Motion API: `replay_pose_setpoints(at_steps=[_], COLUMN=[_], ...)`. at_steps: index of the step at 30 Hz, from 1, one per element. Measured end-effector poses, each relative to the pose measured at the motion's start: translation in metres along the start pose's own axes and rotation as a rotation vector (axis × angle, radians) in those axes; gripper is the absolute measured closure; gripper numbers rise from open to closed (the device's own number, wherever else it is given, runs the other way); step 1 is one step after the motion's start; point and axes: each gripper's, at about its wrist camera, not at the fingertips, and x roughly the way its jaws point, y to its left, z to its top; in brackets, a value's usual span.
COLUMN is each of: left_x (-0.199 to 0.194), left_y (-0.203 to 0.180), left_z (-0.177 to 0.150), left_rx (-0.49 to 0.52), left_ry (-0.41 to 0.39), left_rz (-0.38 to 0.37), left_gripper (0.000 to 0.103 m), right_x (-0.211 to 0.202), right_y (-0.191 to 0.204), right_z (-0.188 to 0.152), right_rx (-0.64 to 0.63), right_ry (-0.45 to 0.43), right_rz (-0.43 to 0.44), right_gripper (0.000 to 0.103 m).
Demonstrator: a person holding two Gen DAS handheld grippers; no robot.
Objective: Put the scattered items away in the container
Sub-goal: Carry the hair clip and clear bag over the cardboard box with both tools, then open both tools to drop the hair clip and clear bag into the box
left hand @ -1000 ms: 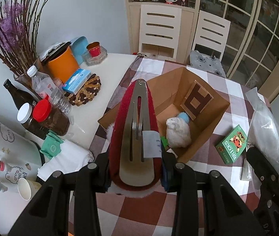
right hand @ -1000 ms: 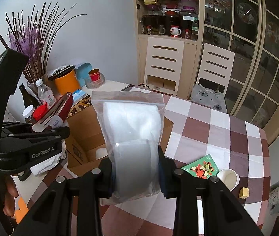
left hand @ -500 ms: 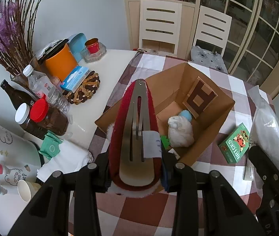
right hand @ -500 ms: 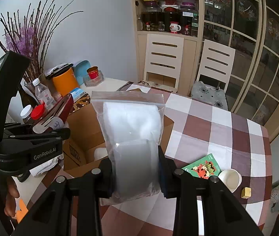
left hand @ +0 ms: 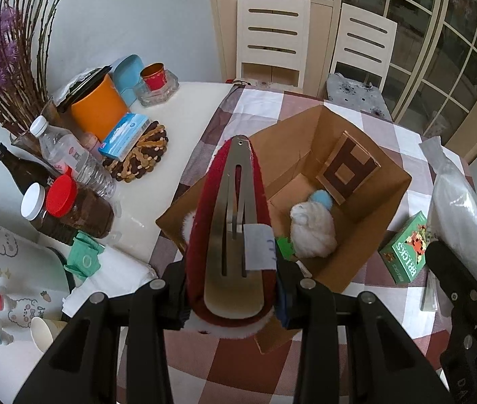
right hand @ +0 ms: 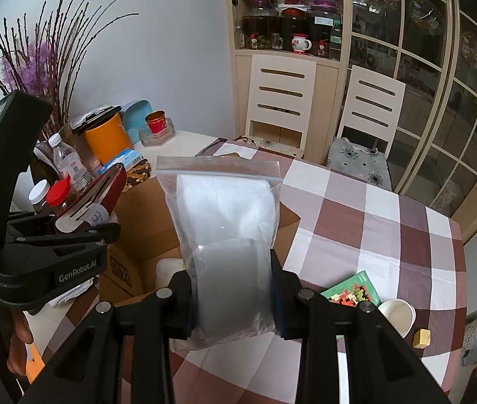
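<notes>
My left gripper [left hand: 231,289] is shut on a big red plush hair clip [left hand: 233,222] with a metal snap face, held above the near left corner of the open cardboard box [left hand: 383,202]. The box holds a white plush toy [left hand: 312,229], a blue ball [left hand: 320,200] and a brown patterned card [left hand: 347,171]. My right gripper [right hand: 231,296] is shut on a clear zip bag of white padding [right hand: 226,215], held above the box's right side [right hand: 144,232]. The clip also shows in the right wrist view [right hand: 93,202].
A green BRICKS box [left hand: 406,252] lies on the checked tablecloth right of the box, also in the right wrist view [right hand: 352,293], beside a white cup [right hand: 396,314] and a yellow cube [right hand: 421,338]. Bottles, jars and an orange tub [left hand: 98,107] crowd the left.
Both grippers have risen a little and drifted slightly over the box, each still holding its item. The box and table items have not moved.
</notes>
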Motion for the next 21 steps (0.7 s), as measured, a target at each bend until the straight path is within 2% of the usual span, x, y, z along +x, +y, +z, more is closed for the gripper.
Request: replay_pose_setpoints(at_steps=[8, 10, 11, 12, 13, 15, 17, 21], left_x=[0.016, 0.019, 0.021, 0.021, 0.02, 0.016, 0.012, 0.006], left_y=[0.003, 0.001, -0.001, -0.003, -0.002, 0.001, 0.004, 0.002], left_z=[0.013, 0.017, 0.018, 0.02, 0.021, 0.023, 0.024, 0.021], left_rx=[-0.001, 0.02, 0.036, 0.049, 0.055, 0.057, 0.053, 0.058], left_ry=[0.017, 0.016, 0.012, 0.004, -0.011, -0.043, -0.048, -0.046], left_rz=[0.014, 0.026, 0.031, 0.038, 0.059, 0.087, 0.073, 0.077], left_gripper=[0.063, 0.057, 0.045, 0.028, 0.024, 0.007, 0.0, 0.0], right_x=[0.019, 0.028, 0.033, 0.037, 0.038, 0.033, 0.024, 0.008], right_y=[0.006, 0.01, 0.012, 0.013, 0.013, 0.01, 0.008, 0.0], right_z=[0.017, 0.023, 0.025, 0.027, 0.029, 0.032, 0.033, 0.026], right_rx=[-0.028, -0.044, -0.051, -0.057, -0.058, -0.054, -0.056, -0.028], right_ry=[-0.002, -0.001, 0.003, 0.0, -0.016, -0.064, -0.107, -0.131], right_rz=[0.0, -0.013, -0.019, -0.027, -0.037, -0.047, -0.054, -0.044], right_gripper=[0.069, 0.065, 0.056, 0.041, 0.039, 0.026, 0.021, 0.021])
